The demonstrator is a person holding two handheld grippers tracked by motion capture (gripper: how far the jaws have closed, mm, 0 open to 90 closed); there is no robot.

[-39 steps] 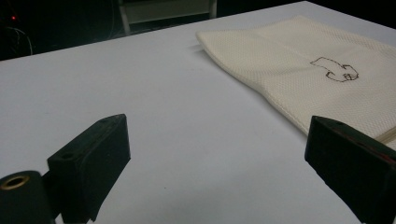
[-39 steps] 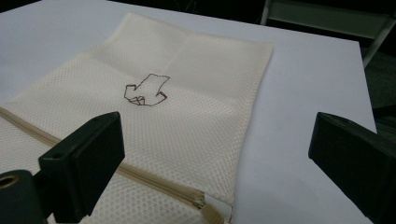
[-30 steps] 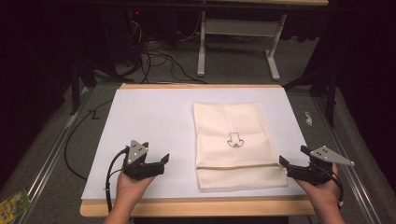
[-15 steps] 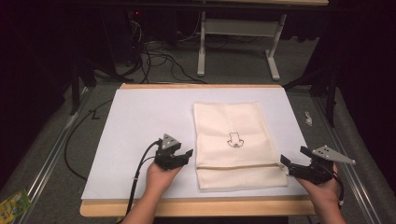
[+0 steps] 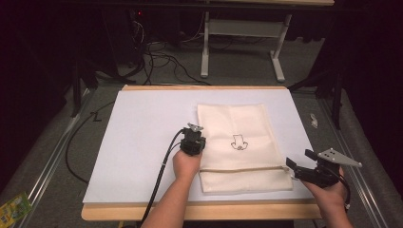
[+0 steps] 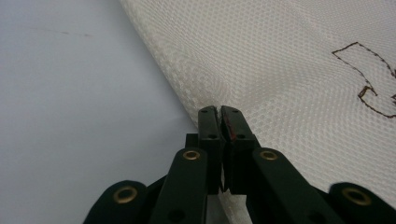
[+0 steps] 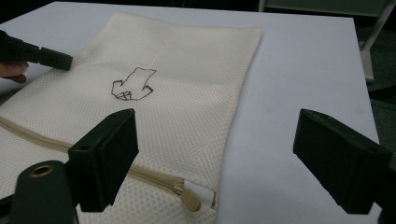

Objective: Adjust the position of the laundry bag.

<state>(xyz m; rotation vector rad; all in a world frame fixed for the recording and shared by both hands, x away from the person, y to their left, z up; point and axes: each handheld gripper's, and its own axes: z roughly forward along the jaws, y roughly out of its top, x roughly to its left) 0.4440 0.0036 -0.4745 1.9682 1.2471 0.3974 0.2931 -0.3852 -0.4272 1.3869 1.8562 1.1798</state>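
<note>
We log the cream mesh zip bag [image 5: 237, 145]: left gripper [image 6: 219, 111] just clamped on its left edge to steady it, right gripper [image 7: 215, 154] wide, empty, closing slightly near the zip pull [image 7: 189, 199].

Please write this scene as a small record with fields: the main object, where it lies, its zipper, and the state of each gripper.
object: cream mesh bag with a small brown drawing
place: flat on the white sheet covering the table
zipper: runs across the near part, pull tab at the bag's right edge
left gripper: shut on the bag's left edge, jaws just closed
right gripper: open, beside the zipper end, nothing between the jaws
</note>
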